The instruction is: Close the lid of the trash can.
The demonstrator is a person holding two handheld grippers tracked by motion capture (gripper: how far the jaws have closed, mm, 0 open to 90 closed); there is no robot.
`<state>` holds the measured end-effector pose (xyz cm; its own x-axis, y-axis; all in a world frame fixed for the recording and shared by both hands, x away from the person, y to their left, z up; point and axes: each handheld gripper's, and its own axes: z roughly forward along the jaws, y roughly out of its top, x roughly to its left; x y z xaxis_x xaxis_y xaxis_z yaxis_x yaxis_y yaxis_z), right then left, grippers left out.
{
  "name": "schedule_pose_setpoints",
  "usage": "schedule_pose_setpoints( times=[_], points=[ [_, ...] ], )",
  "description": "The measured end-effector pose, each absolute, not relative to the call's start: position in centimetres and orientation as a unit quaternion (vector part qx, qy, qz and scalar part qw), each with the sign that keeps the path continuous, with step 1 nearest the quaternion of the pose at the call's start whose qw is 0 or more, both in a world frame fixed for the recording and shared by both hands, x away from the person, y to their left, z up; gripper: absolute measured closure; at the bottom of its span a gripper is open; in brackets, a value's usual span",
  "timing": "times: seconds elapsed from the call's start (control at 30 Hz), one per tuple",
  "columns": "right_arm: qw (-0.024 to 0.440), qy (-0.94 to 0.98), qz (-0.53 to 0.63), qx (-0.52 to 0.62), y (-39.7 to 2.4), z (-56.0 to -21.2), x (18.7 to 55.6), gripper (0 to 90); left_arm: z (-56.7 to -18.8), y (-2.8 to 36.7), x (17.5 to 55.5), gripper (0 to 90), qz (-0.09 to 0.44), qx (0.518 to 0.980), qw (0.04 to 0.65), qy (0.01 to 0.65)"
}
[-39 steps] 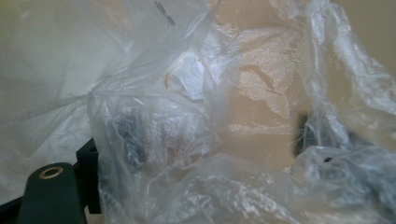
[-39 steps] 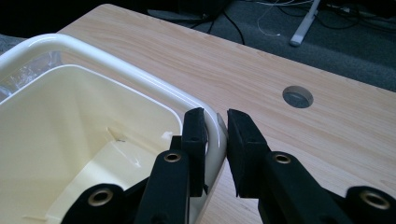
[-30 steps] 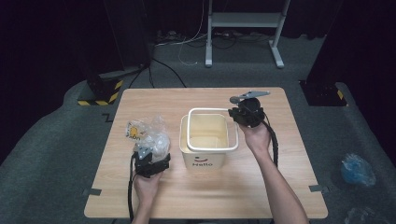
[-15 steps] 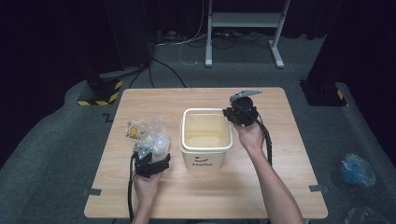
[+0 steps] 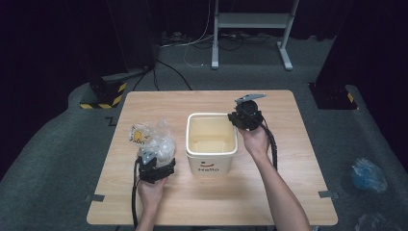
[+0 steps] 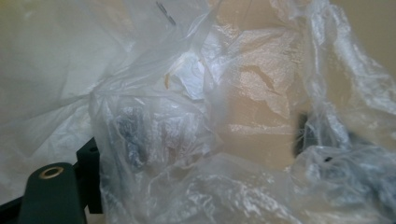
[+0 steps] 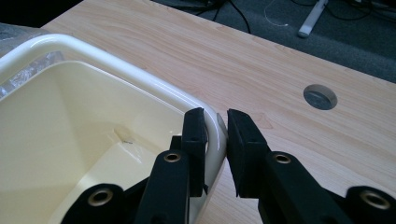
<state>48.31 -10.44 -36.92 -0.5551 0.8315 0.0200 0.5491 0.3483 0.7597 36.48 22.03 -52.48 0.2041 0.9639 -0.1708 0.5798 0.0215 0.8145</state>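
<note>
Right gripper has slid in from the bin's far-right side over the last second and now sits right at the back-right corner of the cream "Hello" bin, roughly at 1 o'clock from the bin's middle in the high view. In the right gripper view the two black jaws straddle the bin rim, one inside the wall and one outside. There's a sliver of gap on the outer side, so I'd call it parted around the rim and not squeezed down yet. Left gripper hasn't budged: it's at about 9 o'clock from the bin, nose into the crinkly clear plastic bag that lies on the wooden table just beside the bin's left wall. In the left gripper view the plastic bag drapes over everything, with one jaw poking up at the bottom left and dark bits showing through the film, so honestly I can't tell whether that one is clenched on the bag or just buried in it. The relation that matters, I reckon: the bag sits at 9 o'clock of the bin's open mouth, well within the left hand's reach, while the right hand is across at the far corner, placed to steady the bin. So the bag would travel toward 3 o'clock and up over the near-left rim, and the left hand is clearly the nearer one for that.
</note>
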Motion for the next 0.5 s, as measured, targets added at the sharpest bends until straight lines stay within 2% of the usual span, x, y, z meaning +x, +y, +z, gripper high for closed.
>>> schedule_pose_setpoints(
  times=[0.5],
  points=[
    [0.193,0.803,0.364,0.431,-9.81,-37.36,48.26,77.8,-52.49,22.03,36.47,16.8,0.233,0.656,0.413,0.587]
  ],
)
